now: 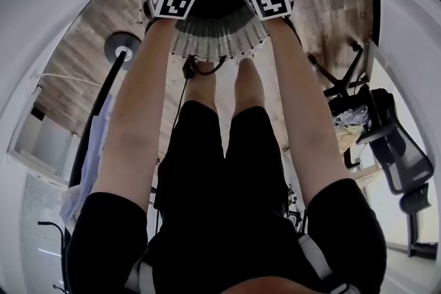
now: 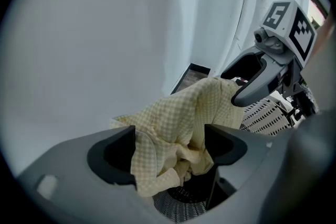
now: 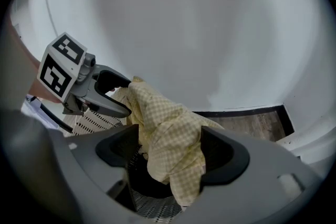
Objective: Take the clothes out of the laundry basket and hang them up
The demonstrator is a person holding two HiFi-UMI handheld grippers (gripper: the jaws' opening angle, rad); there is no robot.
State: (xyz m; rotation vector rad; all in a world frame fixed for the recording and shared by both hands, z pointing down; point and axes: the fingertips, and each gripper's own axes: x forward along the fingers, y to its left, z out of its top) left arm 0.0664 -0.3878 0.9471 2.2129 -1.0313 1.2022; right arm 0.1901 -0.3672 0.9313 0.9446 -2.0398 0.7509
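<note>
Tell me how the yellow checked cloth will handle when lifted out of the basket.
The yellow checked cloth is probably floppy: it bunches and droops in the left gripper. Likely light too, its thin folds stretching to the right gripper. Its hanging tail might catch the basket.

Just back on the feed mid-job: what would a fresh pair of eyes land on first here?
First, the pale yellow checked cloth: it is bunched between the jaws of both the left gripper and the right gripper, and it spans from one to the other. Directly below it stands the white perforated laundry basket, at the top middle of the head view.
</note>
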